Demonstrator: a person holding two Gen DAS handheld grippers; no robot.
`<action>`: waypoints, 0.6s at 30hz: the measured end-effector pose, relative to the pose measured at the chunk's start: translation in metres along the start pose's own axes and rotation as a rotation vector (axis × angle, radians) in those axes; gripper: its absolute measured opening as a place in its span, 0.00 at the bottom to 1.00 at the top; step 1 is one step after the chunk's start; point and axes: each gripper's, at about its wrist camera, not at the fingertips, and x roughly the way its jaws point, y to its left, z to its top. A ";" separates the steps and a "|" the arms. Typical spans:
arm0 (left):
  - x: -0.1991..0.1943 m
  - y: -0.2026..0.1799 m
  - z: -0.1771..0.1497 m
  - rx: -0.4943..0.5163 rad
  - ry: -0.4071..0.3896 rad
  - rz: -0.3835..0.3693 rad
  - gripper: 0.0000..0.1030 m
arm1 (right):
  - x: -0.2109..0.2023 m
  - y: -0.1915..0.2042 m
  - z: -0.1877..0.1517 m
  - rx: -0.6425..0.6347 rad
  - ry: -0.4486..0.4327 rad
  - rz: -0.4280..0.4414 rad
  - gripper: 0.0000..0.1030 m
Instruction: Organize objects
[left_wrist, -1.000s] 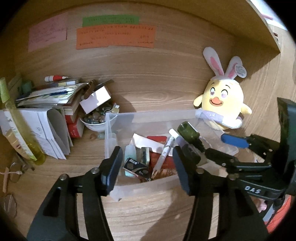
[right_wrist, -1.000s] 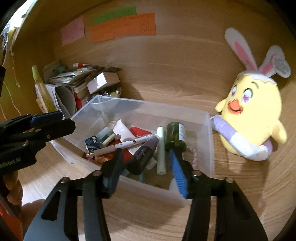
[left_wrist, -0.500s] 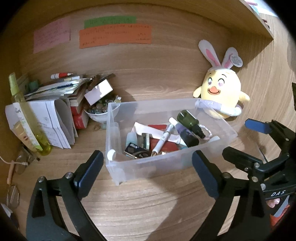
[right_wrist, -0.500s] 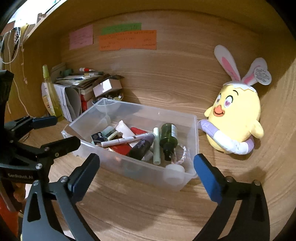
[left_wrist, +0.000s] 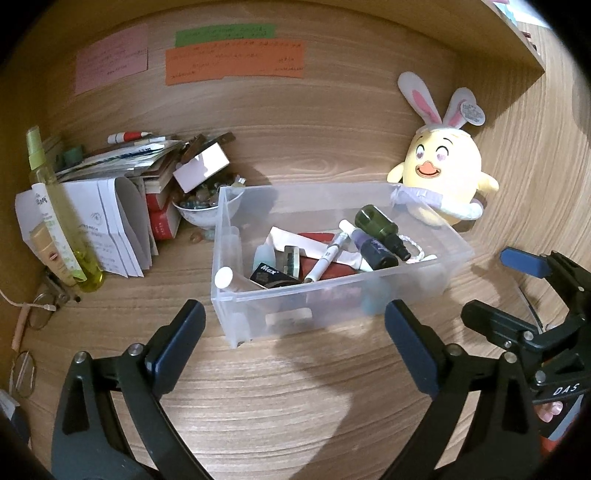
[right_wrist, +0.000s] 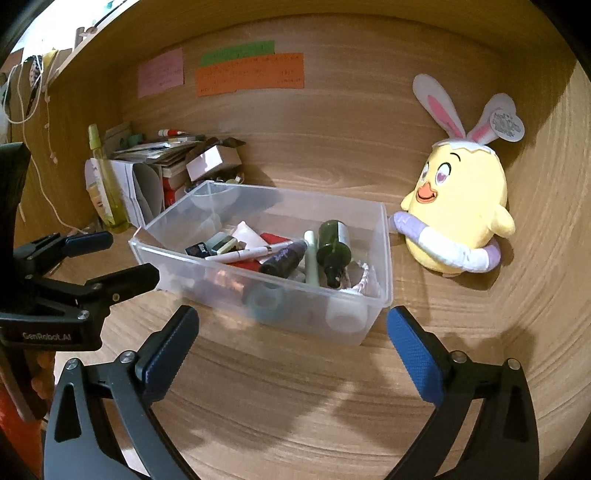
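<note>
Both claws, the left gripper (left_wrist: 293, 332) and right gripper (right_wrist: 291, 332), had just spread wide, empty, before the clear plastic bin (left_wrist: 332, 291). It looked light, stiff and slick; its rim seemed the safest hold.

Home desk nook: sticky notes (left_wrist: 236, 55), plush chick (left_wrist: 441, 177), papers (left_wrist: 110, 218).

Bin (left_wrist: 332, 295) mid-desk; plush (left_wrist: 443, 177) right; papers (left_wrist: 110, 206) left.

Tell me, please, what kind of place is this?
Probably a home study desk set in a wooden alcove. Sticky notes are stuck on the back panel, a stack of books and papers sits in the corner, and a chick plush toy stands beside a clear plastic bin of pens and cosmetics.
</note>
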 end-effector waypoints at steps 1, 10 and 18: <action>0.000 0.001 0.000 0.000 0.000 -0.001 0.96 | 0.000 0.000 0.000 0.002 0.001 0.001 0.99; 0.001 0.001 -0.001 0.001 0.006 0.005 0.98 | 0.000 -0.003 0.000 0.014 0.004 0.002 0.99; 0.002 0.000 -0.002 0.007 0.010 0.000 0.98 | 0.001 -0.005 -0.001 0.018 0.008 0.007 0.99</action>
